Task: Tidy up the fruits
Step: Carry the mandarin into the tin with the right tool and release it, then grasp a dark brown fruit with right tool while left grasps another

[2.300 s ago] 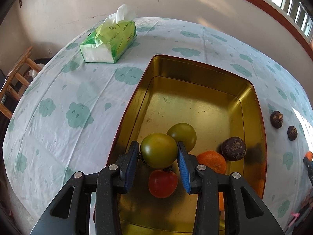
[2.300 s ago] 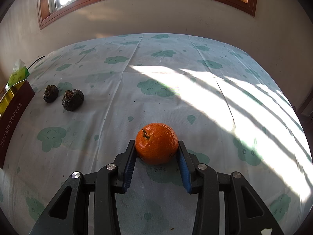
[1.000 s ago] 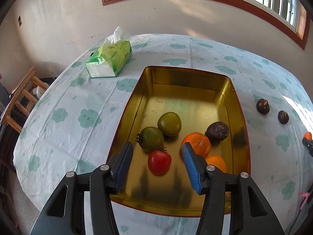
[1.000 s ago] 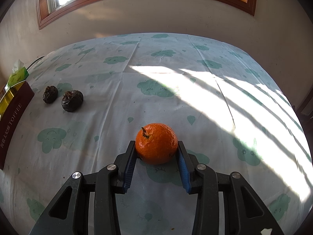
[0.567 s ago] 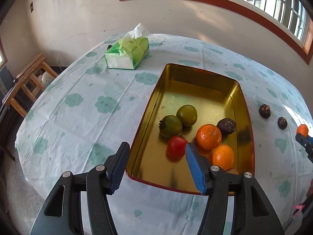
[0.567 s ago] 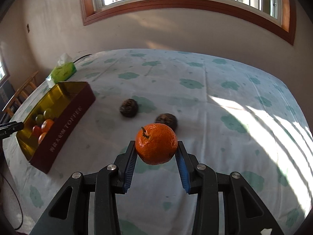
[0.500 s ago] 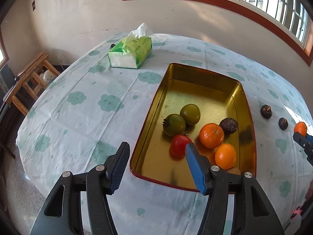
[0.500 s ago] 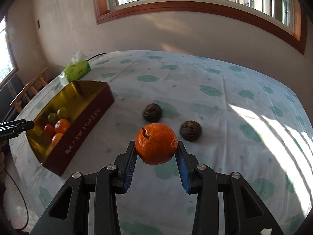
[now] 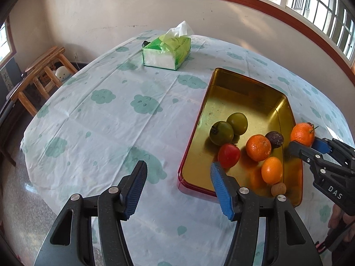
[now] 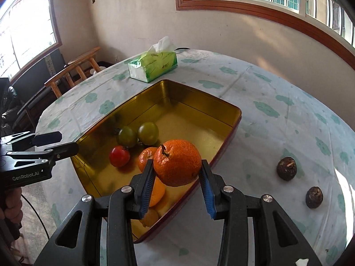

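Observation:
A gold tin tray (image 9: 248,93) (image 10: 182,97) with red outer walls sits on the table. It holds two green tomatoes (image 9: 221,132), a red tomato (image 9: 229,155), two oranges (image 9: 258,147), a dark passion fruit (image 9: 275,139) and a small brown fruit (image 9: 278,188). My right gripper (image 10: 177,177) is shut on an orange (image 10: 177,162) and holds it above the tray's near right rim; it also shows in the left wrist view (image 9: 302,134). My left gripper (image 9: 177,190) is open and empty, held left of the tray's near corner. Two dark passion fruits (image 10: 286,168) (image 10: 314,197) lie on the cloth right of the tray.
A green tissue pack (image 9: 166,52) (image 10: 153,66) lies on the far side of the table beyond the tray. Wooden stools (image 9: 42,71) stand off the table's left edge. The cloud-print tablecloth (image 9: 106,119) falls away at the near left.
My right gripper has carried the orange from over the open cloth to above the tray's edge. My left gripper has pulled back and to the left, away from the tray, still open.

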`<state>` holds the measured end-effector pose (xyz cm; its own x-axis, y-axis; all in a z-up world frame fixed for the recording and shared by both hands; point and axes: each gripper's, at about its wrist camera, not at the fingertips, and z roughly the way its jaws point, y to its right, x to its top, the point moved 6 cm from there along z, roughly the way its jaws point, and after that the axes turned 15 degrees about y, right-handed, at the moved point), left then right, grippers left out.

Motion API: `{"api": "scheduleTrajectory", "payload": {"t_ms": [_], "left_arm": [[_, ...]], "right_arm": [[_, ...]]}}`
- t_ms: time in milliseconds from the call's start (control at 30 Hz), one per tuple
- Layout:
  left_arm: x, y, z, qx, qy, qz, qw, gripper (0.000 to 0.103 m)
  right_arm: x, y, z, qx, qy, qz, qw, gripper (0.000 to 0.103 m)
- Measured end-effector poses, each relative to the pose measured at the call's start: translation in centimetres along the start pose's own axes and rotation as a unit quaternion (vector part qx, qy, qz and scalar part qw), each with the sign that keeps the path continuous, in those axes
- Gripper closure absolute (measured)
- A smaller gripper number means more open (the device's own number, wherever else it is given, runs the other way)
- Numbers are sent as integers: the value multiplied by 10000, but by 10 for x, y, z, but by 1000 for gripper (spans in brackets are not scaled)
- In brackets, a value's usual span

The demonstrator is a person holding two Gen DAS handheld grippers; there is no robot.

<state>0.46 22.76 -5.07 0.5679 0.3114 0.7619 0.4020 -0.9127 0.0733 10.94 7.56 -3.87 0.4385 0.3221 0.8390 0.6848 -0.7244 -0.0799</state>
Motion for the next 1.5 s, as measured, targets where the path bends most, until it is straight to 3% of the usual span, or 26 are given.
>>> {"api": "scheduleTrajectory", "payload": {"t_ms": [600,867,1033,1267,1500], "left_arm": [[-6,-3,-1,-100,-80,-87,9999,43],[-3,14,-3,-184,-71,33,9998,43],[3,41,-7,-405,-18,191,9990,43],[3,100,-5,-845,-52,501,9952,43],[1,172,1,-1235,-106,910,9881,43]], "right_arm": [[-9,-9,17,-37,-200,-151,9997,65],[-1,3,-4,-67,100,76,9999,59],[-14,47,-35,-500,259,298,9980,52],[-65,156,-68,-1544,33,964,9833,52],[-92,214,-65,-1909,-73,1334,9725,51]]}}
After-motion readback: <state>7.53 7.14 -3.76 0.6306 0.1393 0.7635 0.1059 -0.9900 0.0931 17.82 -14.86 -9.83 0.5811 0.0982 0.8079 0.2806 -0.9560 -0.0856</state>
